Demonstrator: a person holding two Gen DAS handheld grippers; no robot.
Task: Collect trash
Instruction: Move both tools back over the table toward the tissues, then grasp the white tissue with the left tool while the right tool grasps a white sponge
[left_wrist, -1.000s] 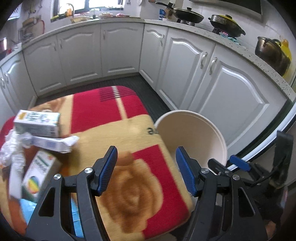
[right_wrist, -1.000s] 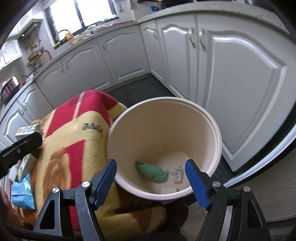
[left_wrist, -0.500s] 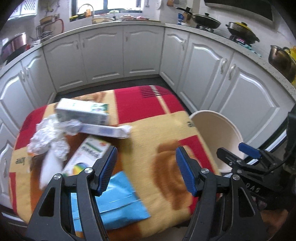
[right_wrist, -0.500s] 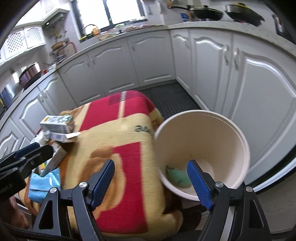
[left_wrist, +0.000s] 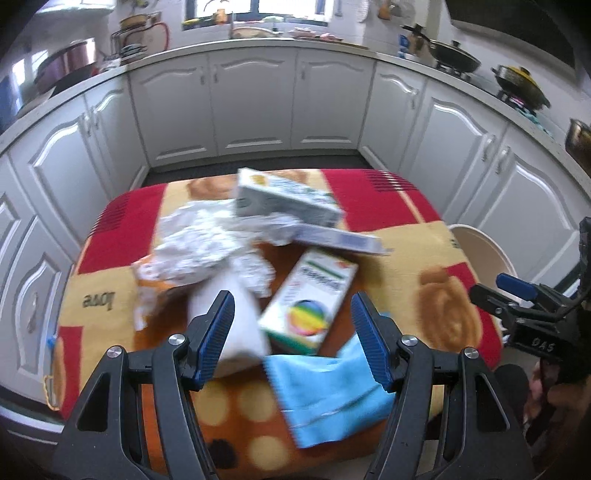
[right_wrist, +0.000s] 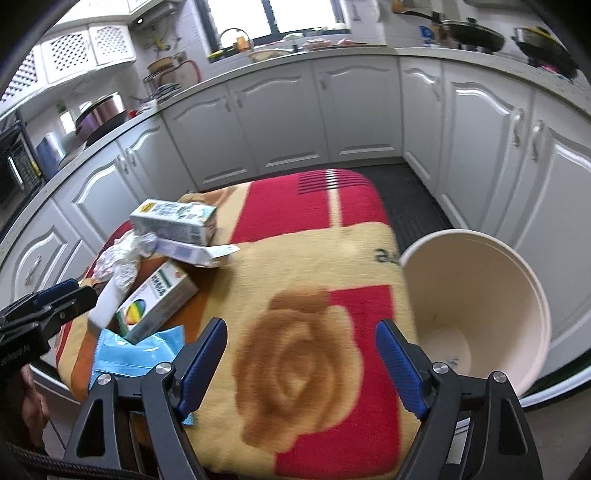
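The left gripper hung open and empty over the trash pile: a rainbow-printed box, blue bag and crumpled foil on the blanket. The right gripper, its jaws just widening, held nothing, with the bin at right.

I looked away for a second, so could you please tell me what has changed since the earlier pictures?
Both tongs swung from the bin toward the trash pile. The left tongs now frame the rainbow box; the right tongs, just opening wider, stay empty. The trash hasn't moved.
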